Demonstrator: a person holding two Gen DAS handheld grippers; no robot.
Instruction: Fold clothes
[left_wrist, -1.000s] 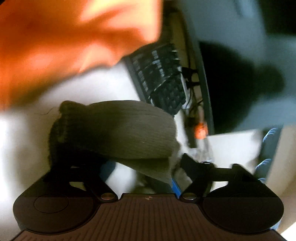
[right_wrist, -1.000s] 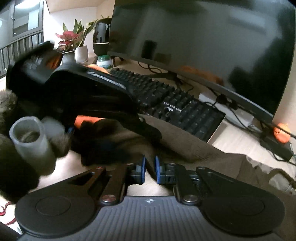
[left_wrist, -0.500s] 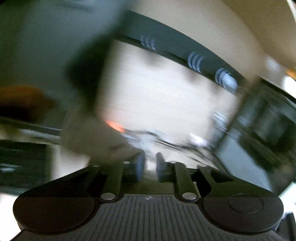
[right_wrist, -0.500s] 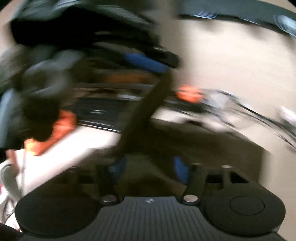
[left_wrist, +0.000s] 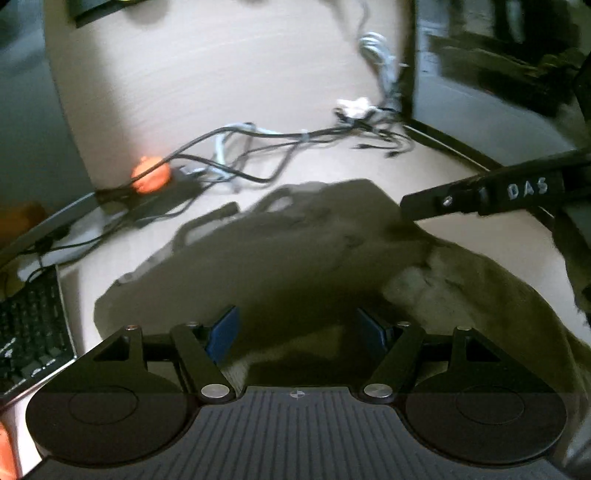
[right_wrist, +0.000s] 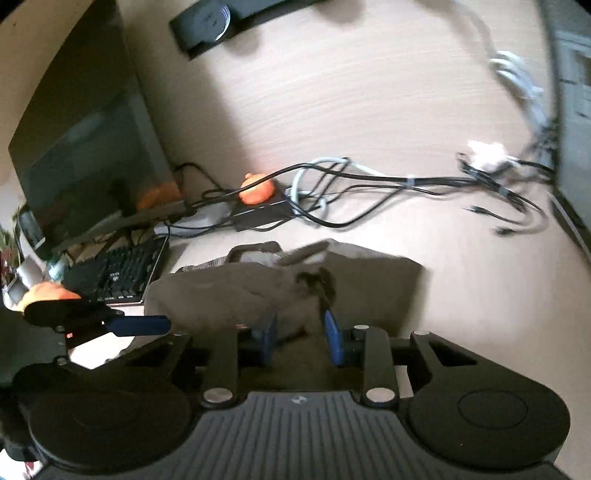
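An olive-brown knitted garment (left_wrist: 295, 258) lies bunched on the light wooden desk; it also shows in the right wrist view (right_wrist: 258, 291). My left gripper (left_wrist: 301, 334) is open just above its near edge, blue pads on either side of the cloth. My right gripper (right_wrist: 299, 336) is open over the garment's near part, nothing between its pads. The right gripper's finger (left_wrist: 491, 194) reaches in from the right in the left wrist view. The left gripper's blue fingertip (right_wrist: 138, 325) shows at the left of the right wrist view.
A black keyboard (right_wrist: 118, 269) lies left of the garment, under a dark monitor (right_wrist: 81, 147). A tangle of cables (right_wrist: 369, 184) and an orange object (right_wrist: 256, 190) lie behind it. A dark box (left_wrist: 498, 74) stands at the far right.
Both grippers swung fast from the keyboard side to over the garment. The left jaws, together half a second ago, are now open. The right jaws have opened since a second ago.
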